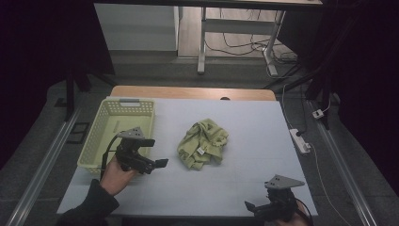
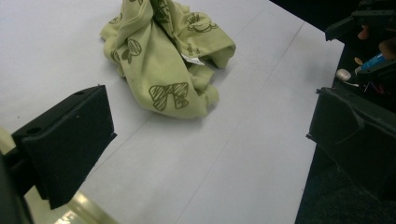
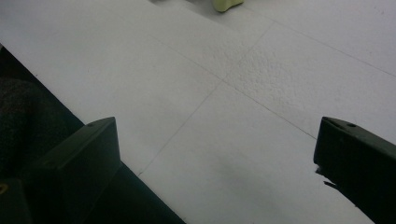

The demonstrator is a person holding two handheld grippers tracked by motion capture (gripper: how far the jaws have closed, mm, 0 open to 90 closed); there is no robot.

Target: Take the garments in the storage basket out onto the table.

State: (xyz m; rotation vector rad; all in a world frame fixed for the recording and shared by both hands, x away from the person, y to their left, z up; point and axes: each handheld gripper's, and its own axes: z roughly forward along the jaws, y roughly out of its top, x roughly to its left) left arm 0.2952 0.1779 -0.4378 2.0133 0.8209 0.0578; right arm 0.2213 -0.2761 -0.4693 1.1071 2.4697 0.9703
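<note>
- Two grippers hovering over a pale table (image 1: 244,183), neither one holding anything.
- Left gripper (image 1: 157,157) hanging beside the near corner of a yellow-green basket (image 1: 91,141), jaws standing wide apart and aiming toward the cloth.
- Right gripper (image 1: 251,206) waiting at the near right edge of the table, jaws likewise spread wide, bare tabletop lying between them in the right gripper view.
- Lying crumpled near the middle of the table: a light green cloth (image 1: 203,143), printed with dark bows, a small white tag (image 2: 195,59) showing among the folds, well apart from the right gripper and nearer the left.
- Looking soft, light and limp; likely sagging and unfolding once lifted, not slipping much.
- Probably gripping best on a raised ridge or a loose edge facing the left gripper, pinching several layers together rather than pressing down on the flat.
- Basket sitting just left of the cloth, looking empty from above.
</note>
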